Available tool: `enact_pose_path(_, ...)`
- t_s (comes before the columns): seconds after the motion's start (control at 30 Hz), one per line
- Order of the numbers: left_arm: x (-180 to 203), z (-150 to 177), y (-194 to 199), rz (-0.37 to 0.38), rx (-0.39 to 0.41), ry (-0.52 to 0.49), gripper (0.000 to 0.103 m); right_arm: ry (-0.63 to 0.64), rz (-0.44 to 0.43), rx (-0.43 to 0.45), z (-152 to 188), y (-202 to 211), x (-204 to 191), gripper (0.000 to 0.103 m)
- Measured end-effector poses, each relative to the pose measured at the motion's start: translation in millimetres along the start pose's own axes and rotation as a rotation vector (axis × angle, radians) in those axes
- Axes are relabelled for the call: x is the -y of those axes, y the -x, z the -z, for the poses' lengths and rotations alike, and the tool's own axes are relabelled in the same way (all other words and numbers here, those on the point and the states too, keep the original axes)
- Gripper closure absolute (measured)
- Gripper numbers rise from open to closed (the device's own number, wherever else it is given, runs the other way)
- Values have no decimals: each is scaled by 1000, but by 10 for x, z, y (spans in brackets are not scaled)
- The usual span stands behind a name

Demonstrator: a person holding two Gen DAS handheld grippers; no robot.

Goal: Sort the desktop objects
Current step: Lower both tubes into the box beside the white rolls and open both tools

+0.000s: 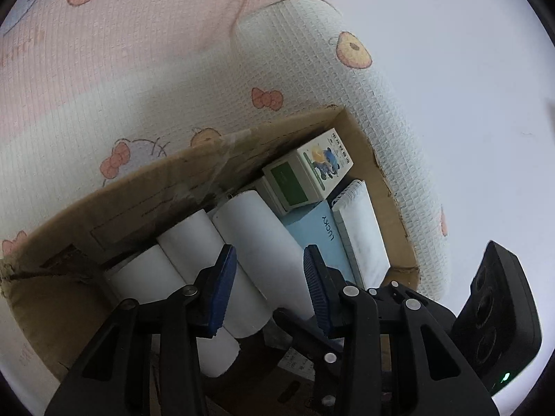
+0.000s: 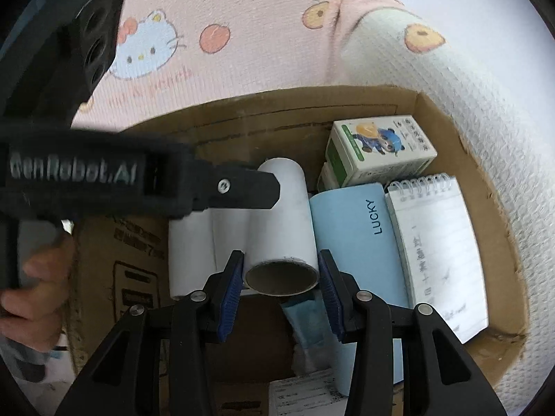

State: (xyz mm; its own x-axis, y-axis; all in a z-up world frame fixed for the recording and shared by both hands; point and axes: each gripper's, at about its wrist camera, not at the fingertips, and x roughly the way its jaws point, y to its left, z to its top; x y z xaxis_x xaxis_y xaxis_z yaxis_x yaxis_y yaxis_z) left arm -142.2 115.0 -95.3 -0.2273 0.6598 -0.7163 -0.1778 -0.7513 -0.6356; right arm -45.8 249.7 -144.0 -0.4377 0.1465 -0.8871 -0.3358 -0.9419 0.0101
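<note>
The white paper roll (image 2: 281,222) lies inside the cardboard box (image 2: 451,118), on top of two more white rolls (image 2: 194,253) packed side by side at the box's left. Its open cardboard core faces the right wrist camera.

Both grippers bracket this roll. The right gripper (image 2: 281,289) stands at the core end, blue pads on either side of the tube and very close to it. Whether the pads actually press on the roll cannot be told from this view; a thin gap seems to show at each side. The left gripper (image 1: 270,284) straddles the same roll farther along its length, jaws spread wider than the tube and not touching it. A hand (image 2: 34,277) holds that gripper's handle.

To the right of the rolls lies a light blue notebook (image 2: 350,235) marked LUCKY, then a spiral notepad (image 2: 440,239) against the right wall. A small green-and-white carton (image 2: 378,149) sits at the far end.

Progress, as a judgement: the sorting appears well advanced, with items grouped by kind in the box. The top roll is either just being set down or about to be taken; a few loose papers (image 2: 305,395) remain at the near edge. The box rests on a patterned pink cloth (image 2: 242,52).
</note>
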Motion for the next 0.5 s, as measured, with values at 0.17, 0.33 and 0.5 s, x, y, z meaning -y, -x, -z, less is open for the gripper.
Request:
enact_pose_path(0.17,-8,-16,-15,-18,-9,-1,63,-25,-3,-6,89,66,84,63)
enact_pose_path(0.33,-17,-22,5,-28,-13,-3,79,-64,-49,35,178,283,132,65)
enact_pose_path(0.5,2,-79,44,11,-12,-8,91,-147,-97,30,207,407,227,87)
